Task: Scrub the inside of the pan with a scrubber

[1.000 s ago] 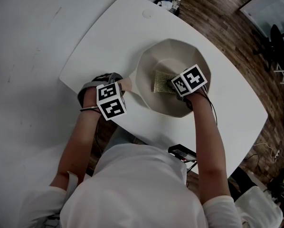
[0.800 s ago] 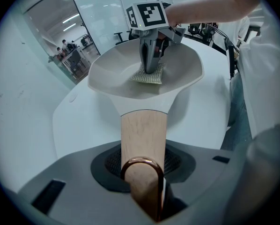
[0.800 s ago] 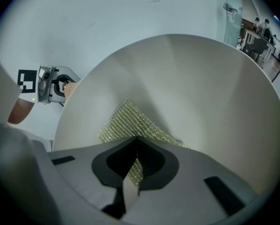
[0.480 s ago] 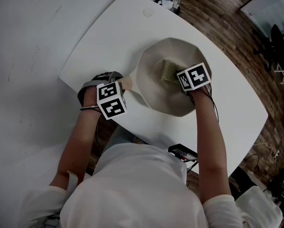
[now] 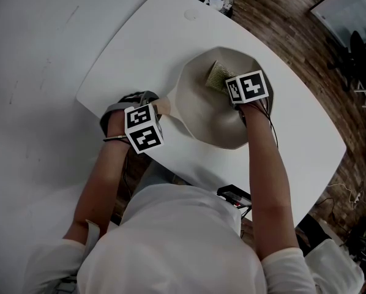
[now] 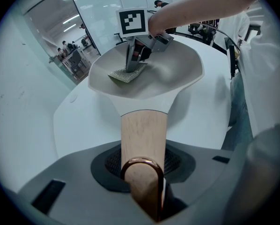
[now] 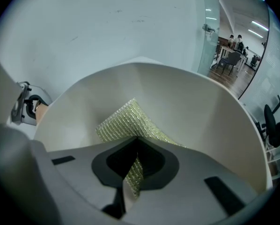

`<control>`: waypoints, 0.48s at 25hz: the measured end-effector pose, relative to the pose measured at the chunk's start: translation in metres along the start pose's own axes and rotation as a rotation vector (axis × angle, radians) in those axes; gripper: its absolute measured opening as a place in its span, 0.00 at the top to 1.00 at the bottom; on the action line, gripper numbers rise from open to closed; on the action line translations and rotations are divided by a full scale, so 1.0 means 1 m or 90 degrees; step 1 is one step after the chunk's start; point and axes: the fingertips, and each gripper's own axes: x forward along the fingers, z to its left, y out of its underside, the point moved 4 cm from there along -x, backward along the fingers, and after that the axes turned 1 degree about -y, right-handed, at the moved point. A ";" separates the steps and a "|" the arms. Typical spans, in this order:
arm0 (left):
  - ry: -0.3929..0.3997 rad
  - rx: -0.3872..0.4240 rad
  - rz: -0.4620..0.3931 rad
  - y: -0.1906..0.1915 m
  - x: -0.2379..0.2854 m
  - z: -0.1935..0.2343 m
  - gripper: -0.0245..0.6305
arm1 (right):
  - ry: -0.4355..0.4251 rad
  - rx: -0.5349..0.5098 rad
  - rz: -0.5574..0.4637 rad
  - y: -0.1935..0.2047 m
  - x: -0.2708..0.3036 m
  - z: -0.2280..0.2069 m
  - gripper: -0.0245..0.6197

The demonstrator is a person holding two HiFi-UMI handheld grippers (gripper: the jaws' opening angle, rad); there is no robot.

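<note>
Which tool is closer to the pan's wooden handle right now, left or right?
Left. The left tool is clamped on the handle itself. The right tool is away from it, inside the pan, gripping the scrubber.

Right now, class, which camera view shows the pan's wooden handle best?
The left gripper view: the wooden handle runs up the middle from the left gripper to the pan. The head view shows only a short stretch; the right gripper view shows none.

Cream, wood-handled pan [image 5: 201, 118] sits upright with a bent yellow-green mesh scrubber [image 5: 216, 75] inside.
</note>
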 end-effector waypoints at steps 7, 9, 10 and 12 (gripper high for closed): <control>0.000 0.000 -0.002 0.001 0.000 0.000 0.74 | 0.000 0.000 -0.035 -0.011 0.009 0.013 0.93; 0.003 -0.002 -0.002 0.001 0.000 0.000 0.74 | -0.008 0.000 -0.047 -0.014 0.012 0.019 0.93; 0.004 -0.003 -0.002 0.001 0.000 -0.001 0.74 | -0.012 0.003 -0.054 -0.015 0.013 0.022 0.93; 0.008 -0.003 -0.005 0.000 0.001 -0.003 0.74 | -0.017 0.006 -0.066 -0.016 0.015 0.028 0.93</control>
